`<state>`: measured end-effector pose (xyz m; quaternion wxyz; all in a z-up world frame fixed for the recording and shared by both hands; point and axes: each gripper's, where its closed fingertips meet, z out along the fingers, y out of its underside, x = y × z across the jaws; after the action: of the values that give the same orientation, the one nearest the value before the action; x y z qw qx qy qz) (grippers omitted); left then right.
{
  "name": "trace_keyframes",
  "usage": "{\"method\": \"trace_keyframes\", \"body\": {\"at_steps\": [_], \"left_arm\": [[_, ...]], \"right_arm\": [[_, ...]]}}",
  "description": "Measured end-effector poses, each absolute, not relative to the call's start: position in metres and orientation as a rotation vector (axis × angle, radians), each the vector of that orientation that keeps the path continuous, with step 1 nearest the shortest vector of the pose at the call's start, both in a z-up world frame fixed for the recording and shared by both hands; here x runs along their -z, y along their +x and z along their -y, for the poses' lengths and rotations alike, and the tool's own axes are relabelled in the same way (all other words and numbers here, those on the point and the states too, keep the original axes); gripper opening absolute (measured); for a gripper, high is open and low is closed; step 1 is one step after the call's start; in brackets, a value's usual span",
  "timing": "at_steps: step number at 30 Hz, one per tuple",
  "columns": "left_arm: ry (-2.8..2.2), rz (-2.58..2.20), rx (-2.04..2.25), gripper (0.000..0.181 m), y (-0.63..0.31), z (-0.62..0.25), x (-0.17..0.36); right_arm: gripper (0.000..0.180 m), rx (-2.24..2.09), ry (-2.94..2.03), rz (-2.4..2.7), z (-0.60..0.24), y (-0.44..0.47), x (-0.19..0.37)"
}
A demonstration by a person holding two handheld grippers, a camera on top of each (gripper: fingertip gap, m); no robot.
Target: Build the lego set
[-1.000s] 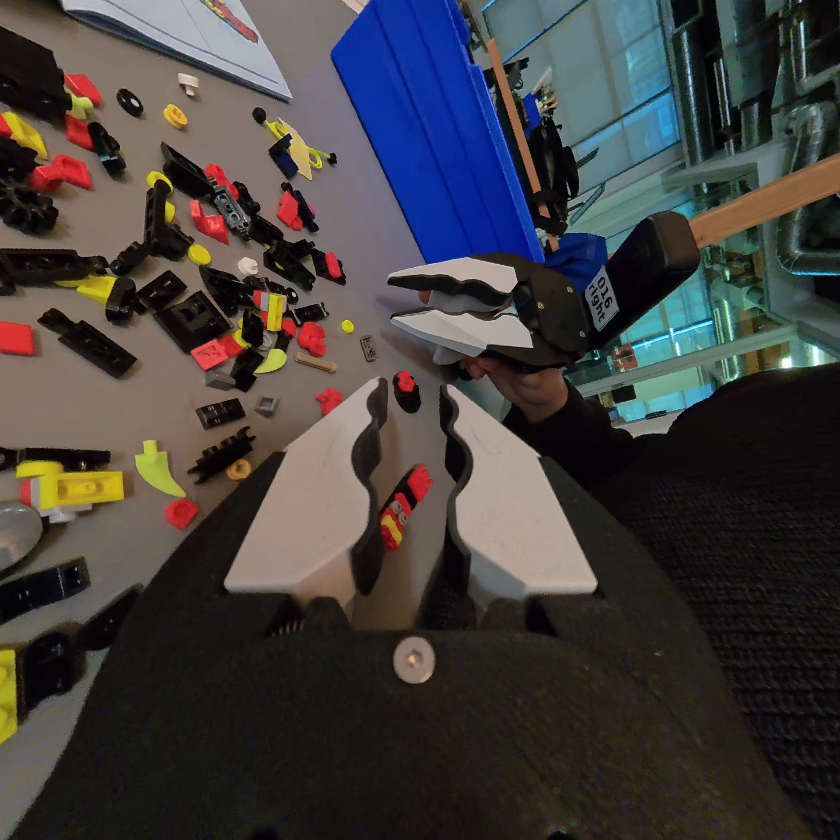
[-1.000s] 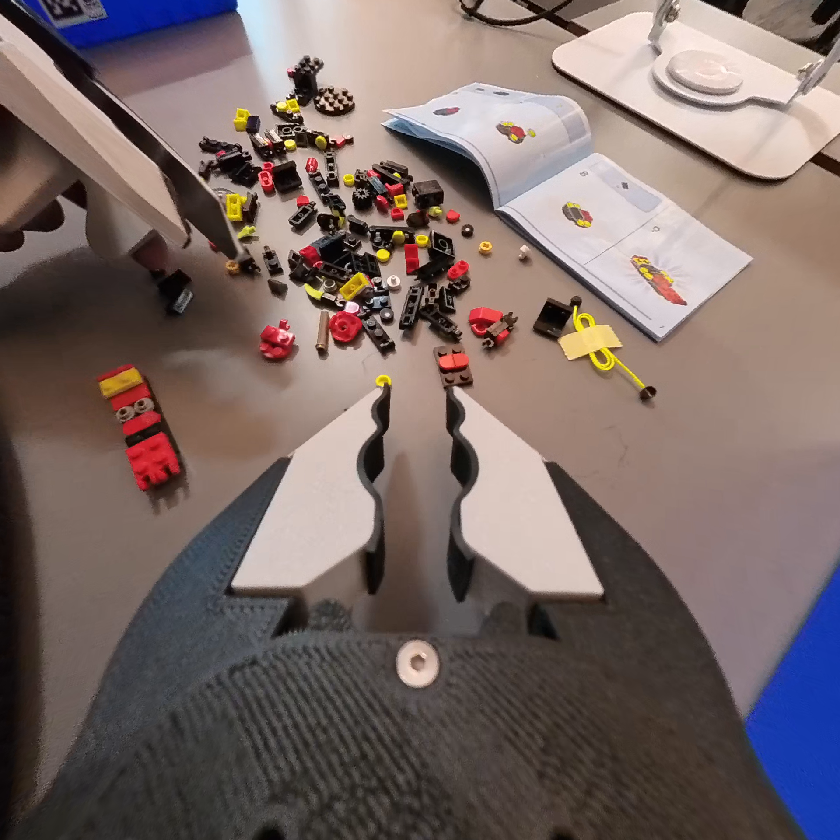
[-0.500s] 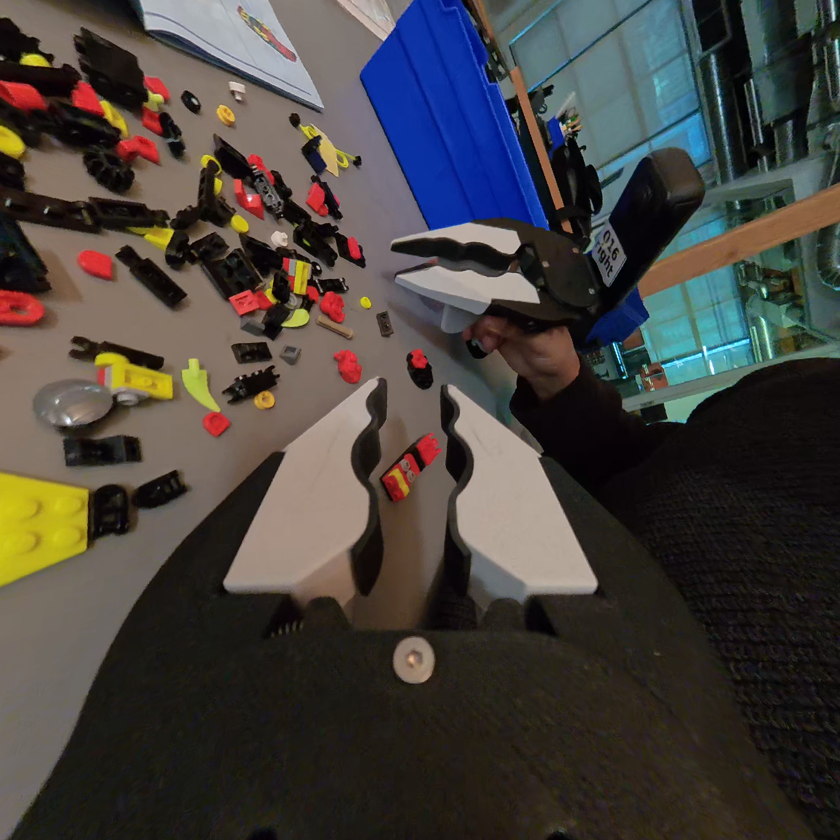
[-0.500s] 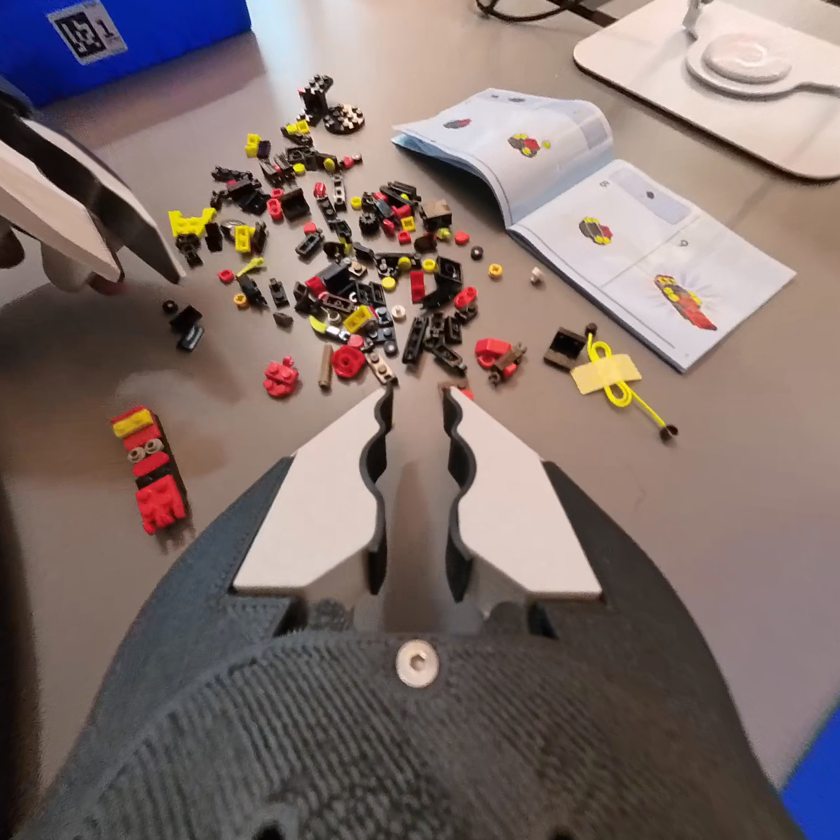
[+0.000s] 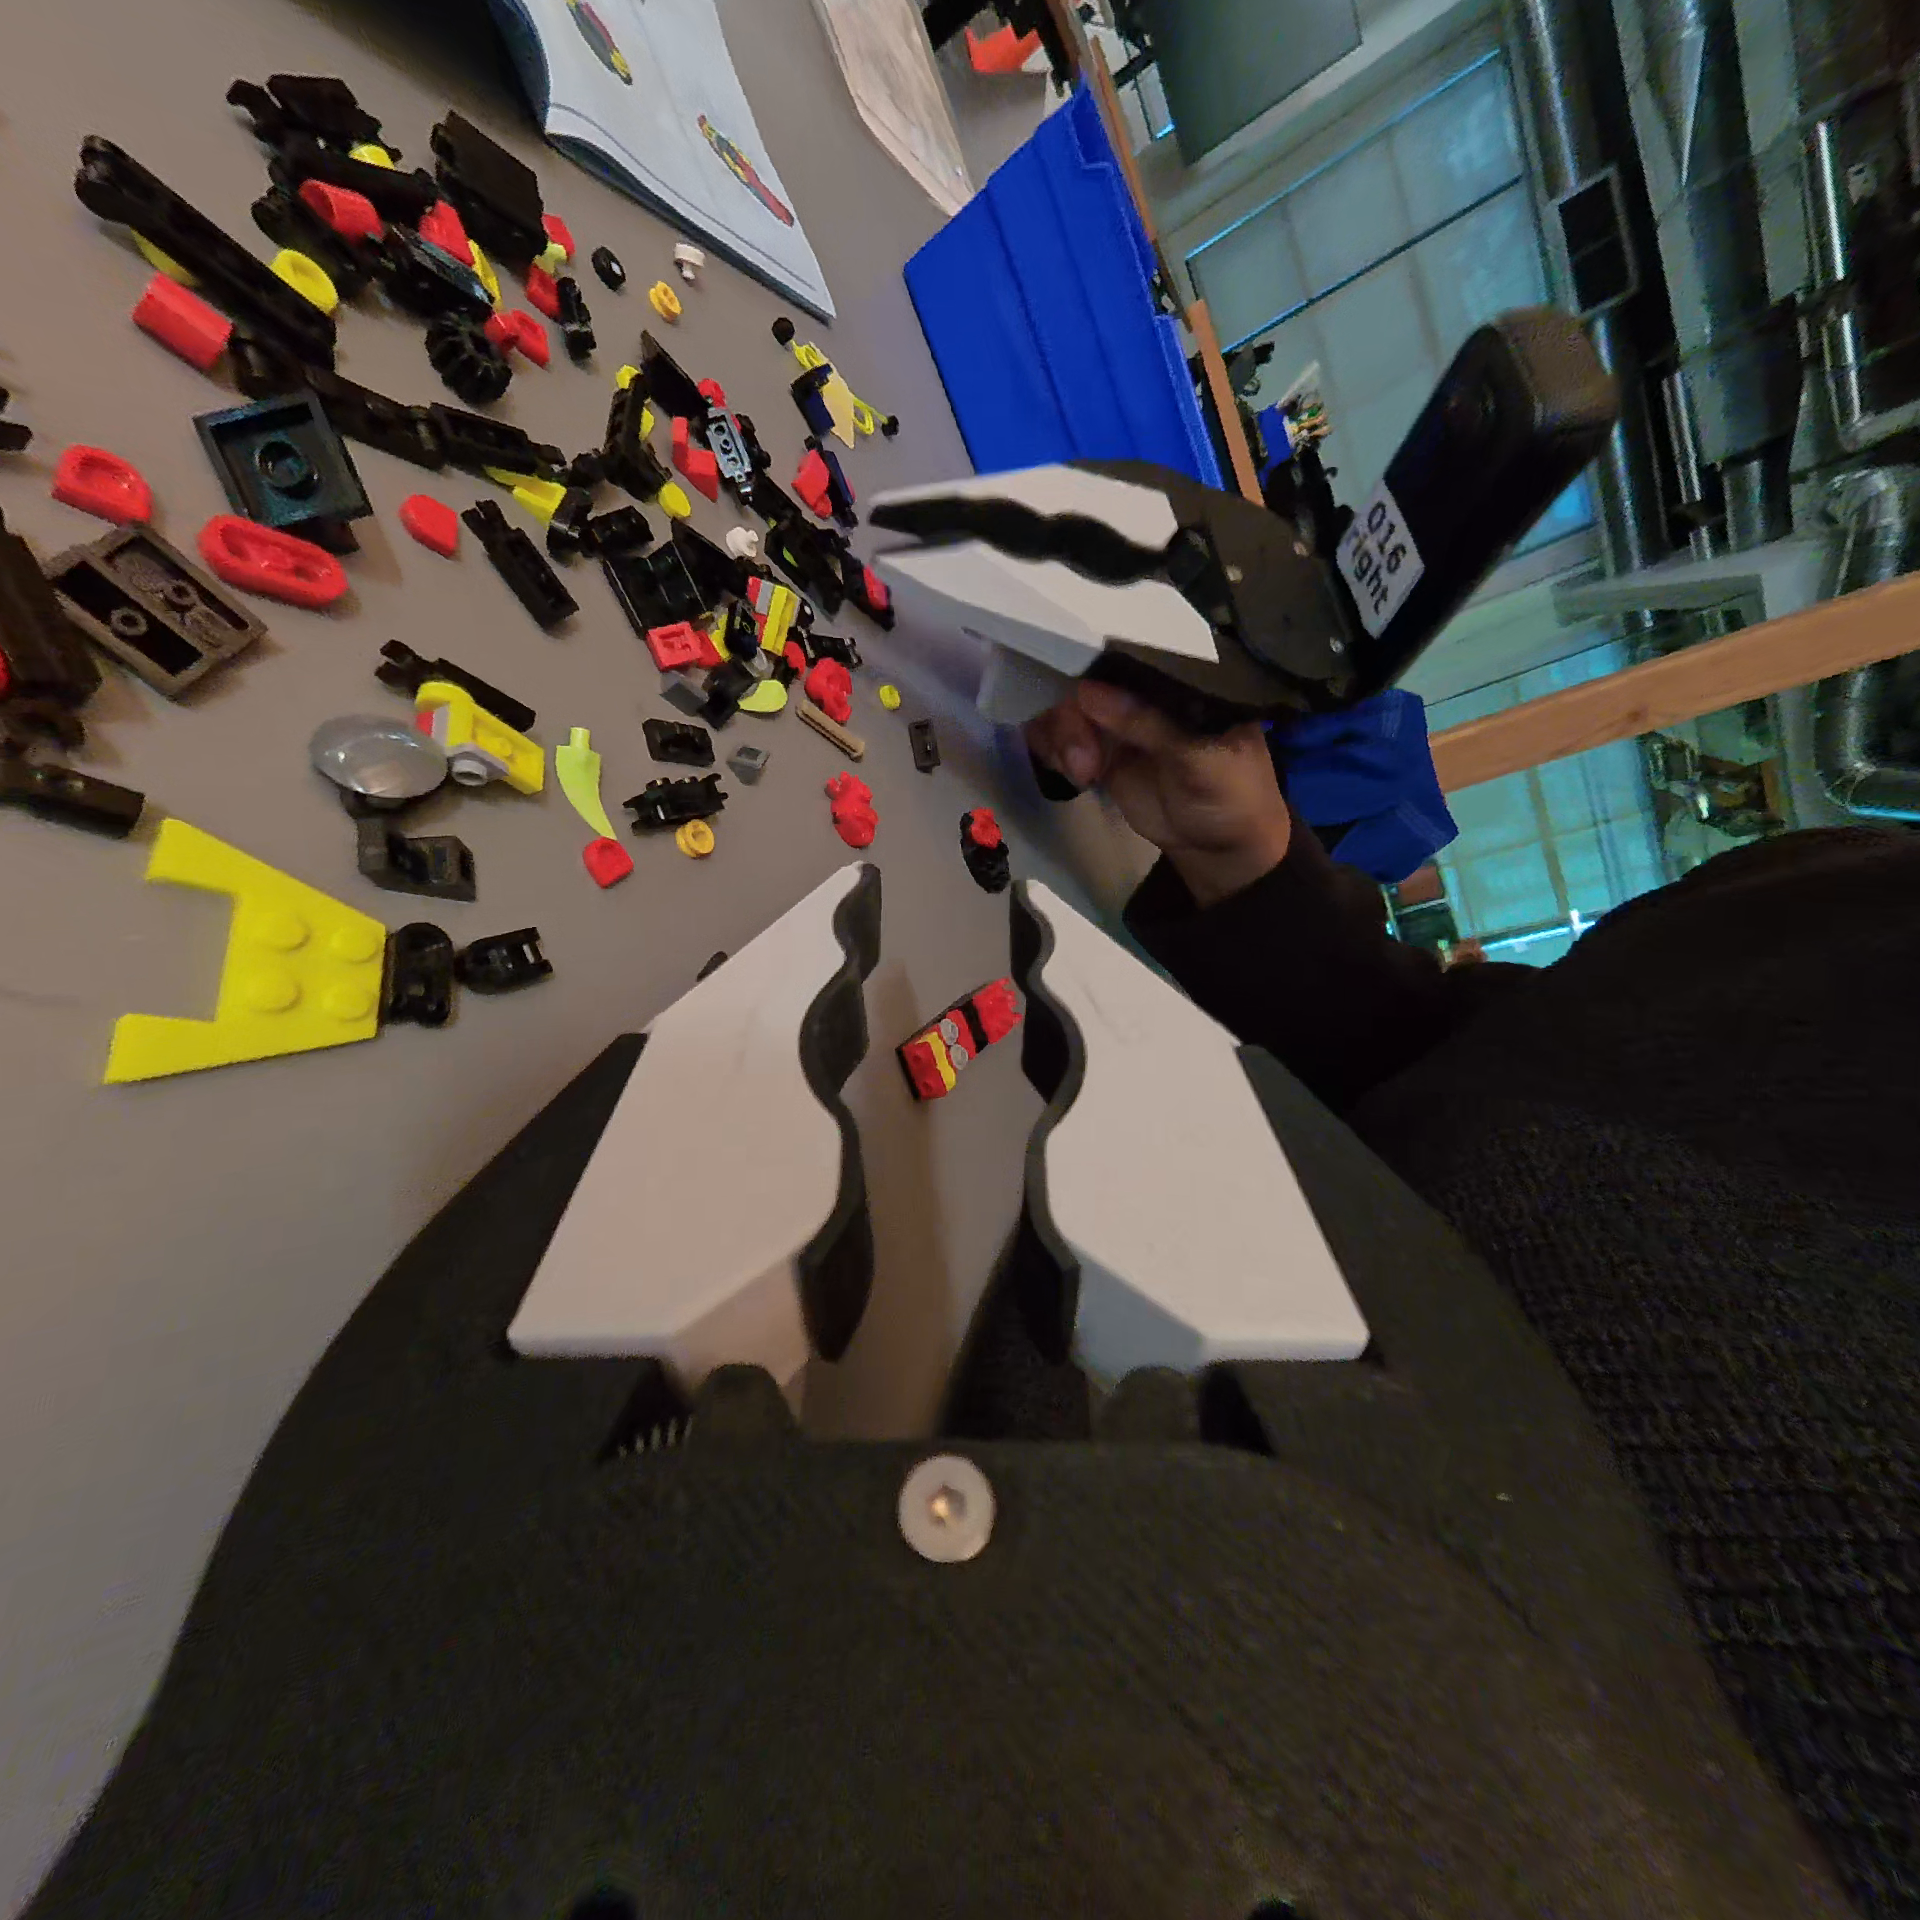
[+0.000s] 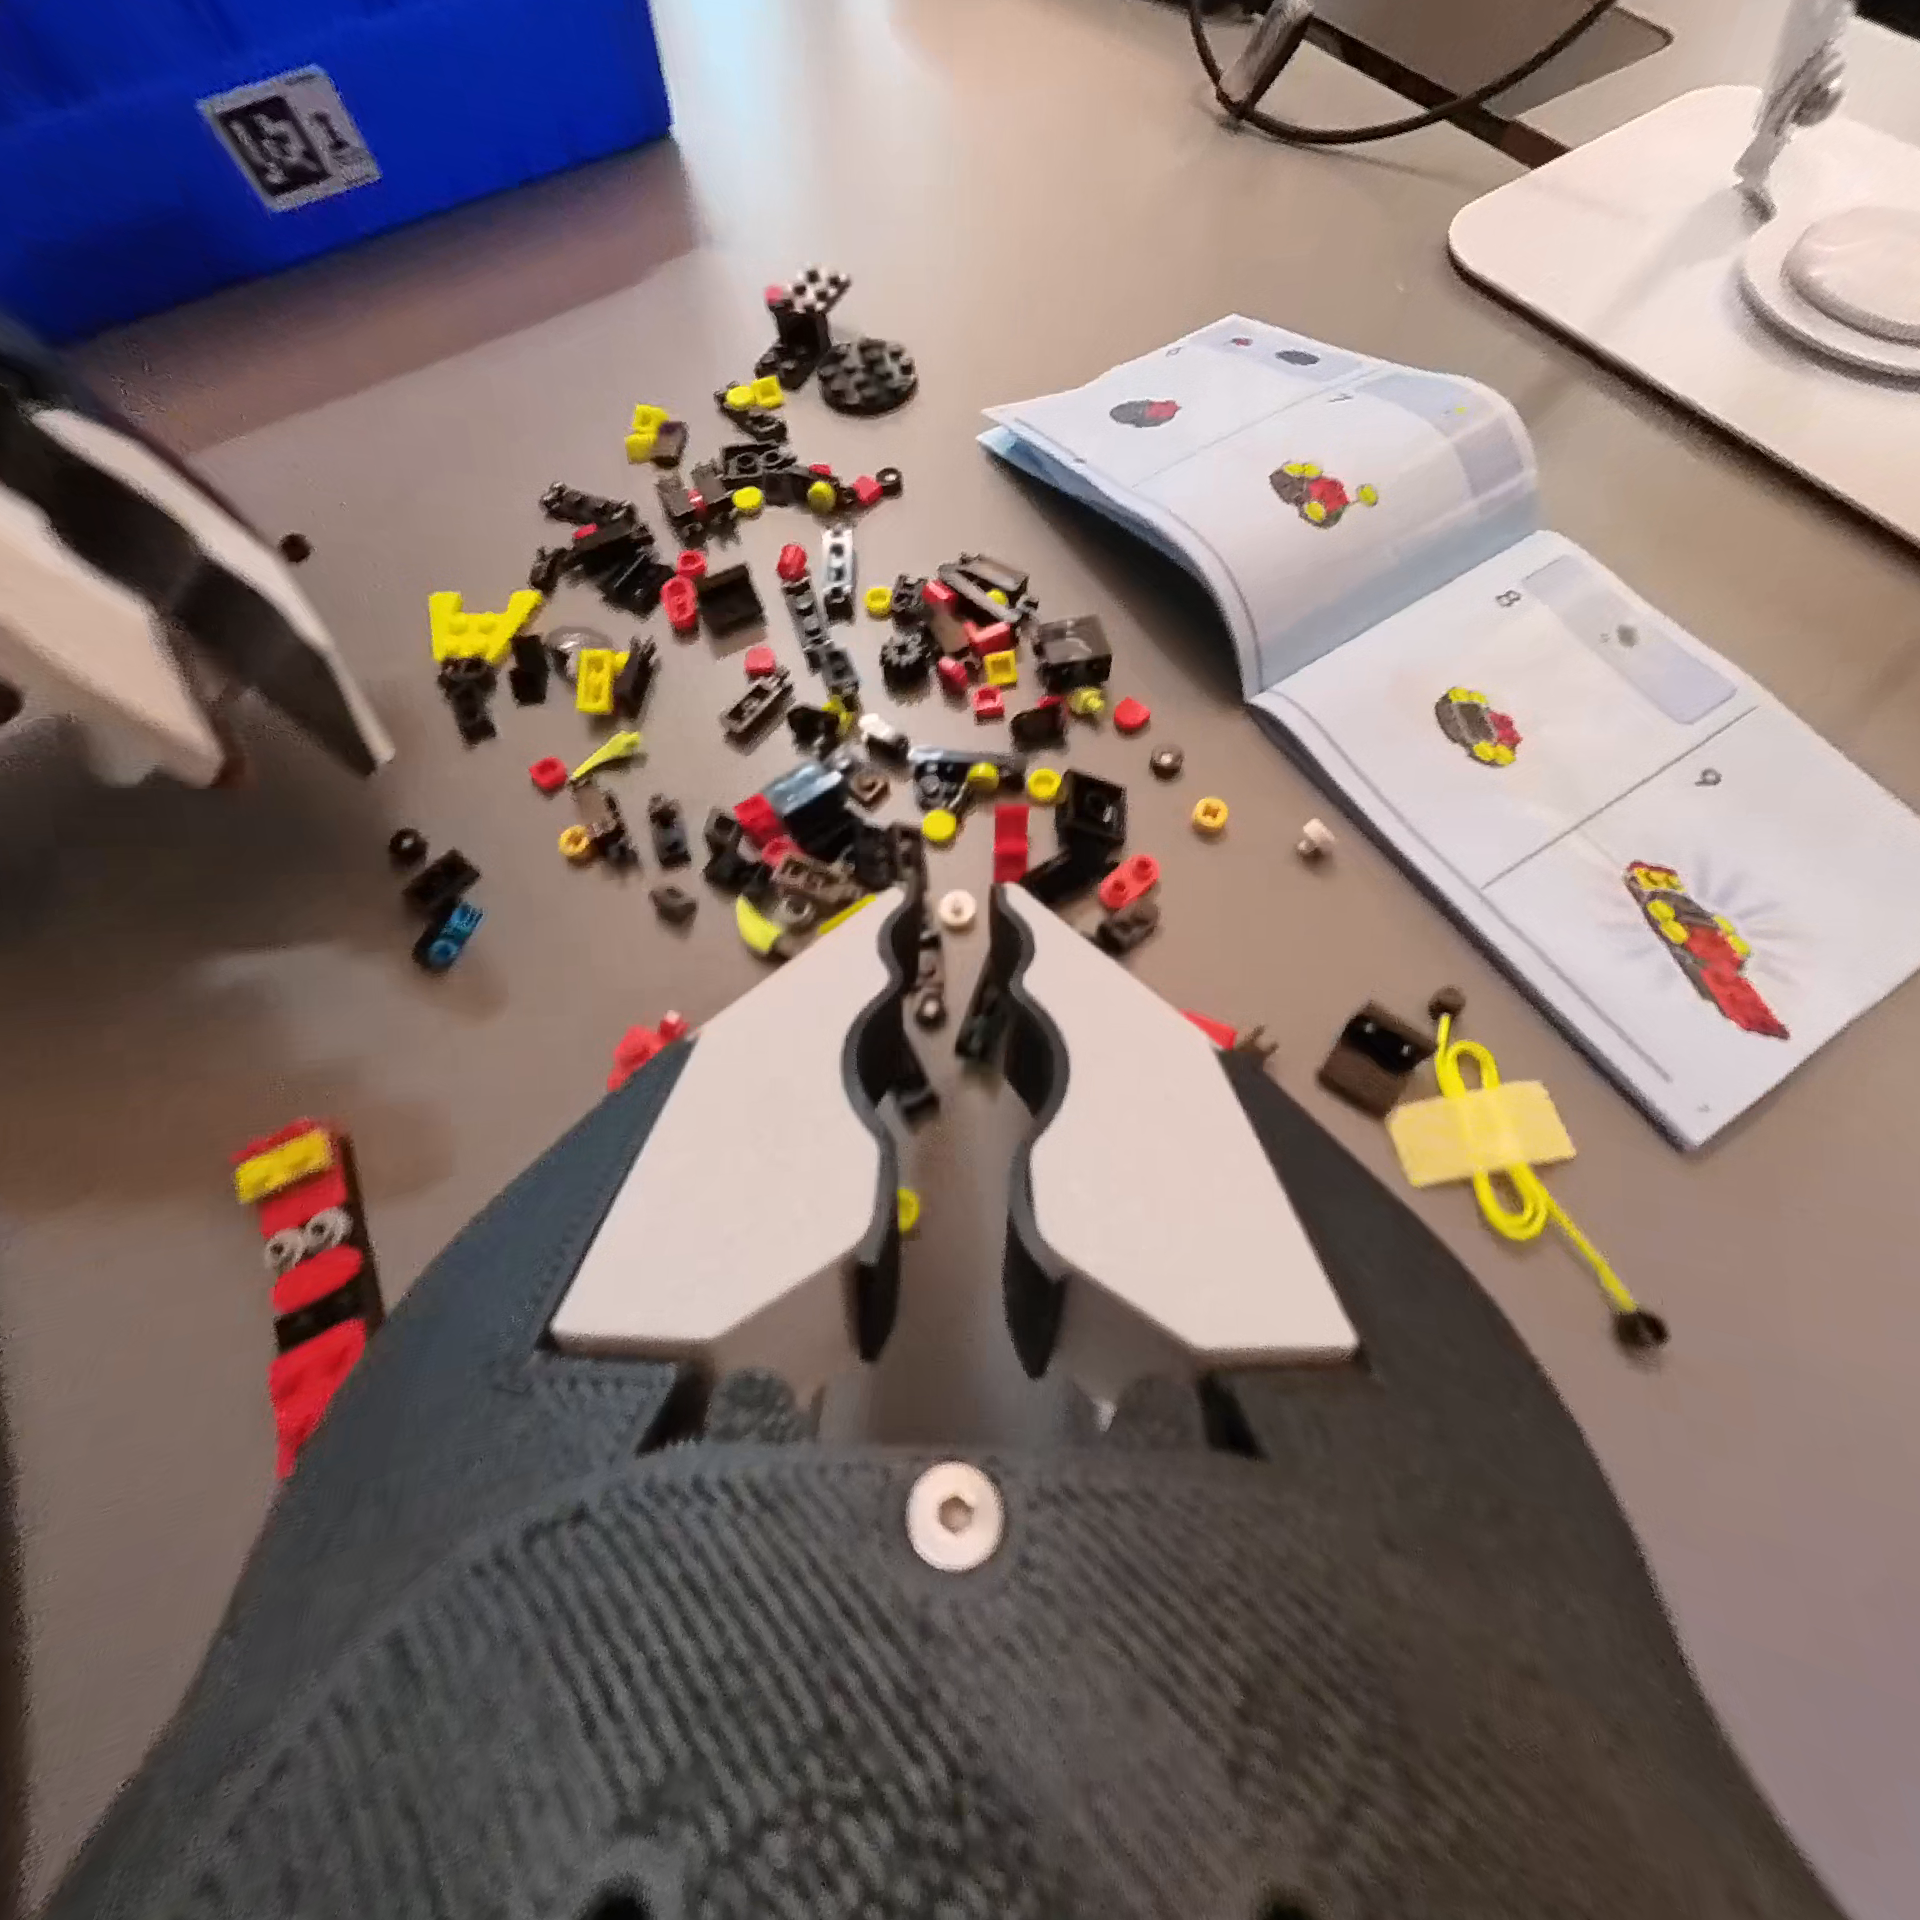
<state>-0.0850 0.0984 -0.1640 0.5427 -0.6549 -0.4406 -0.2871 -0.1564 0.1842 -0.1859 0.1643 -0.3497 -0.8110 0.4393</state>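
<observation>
On blue bin: white code sticker.

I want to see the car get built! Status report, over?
Left tool open, empty. Right tool open, empty, over the scattered red, yellow and black plastic bricks. Small red-yellow-black brick assembly lying on the grey table, untouched. Nothing blocking.

Right claw parted, empty, above scattered lego pieces on desk. Open instruction booklet at right. Red-yellow-black assembly lower left. Left claw at left edge, blurred.
</observation>
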Motion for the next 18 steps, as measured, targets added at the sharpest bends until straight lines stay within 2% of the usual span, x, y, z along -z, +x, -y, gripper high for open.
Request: {"method": "trace_keyframes", "body": {"at_steps": [11, 18], "left_arm": [[-1.528, 1.04, 0.717, 0.022, -0.083, -0.1, 0.16], [-1.507, 1.046, 0.736, 0.022, -0.084, -0.099, 0.16]], "right_arm": [[0.005, -1.174, -1.016, 2.477, -0.155, -0.179, 0.206], [0.008, -1.108, -1.019, 2.512, -0.155, -0.178, 0.215]]}}
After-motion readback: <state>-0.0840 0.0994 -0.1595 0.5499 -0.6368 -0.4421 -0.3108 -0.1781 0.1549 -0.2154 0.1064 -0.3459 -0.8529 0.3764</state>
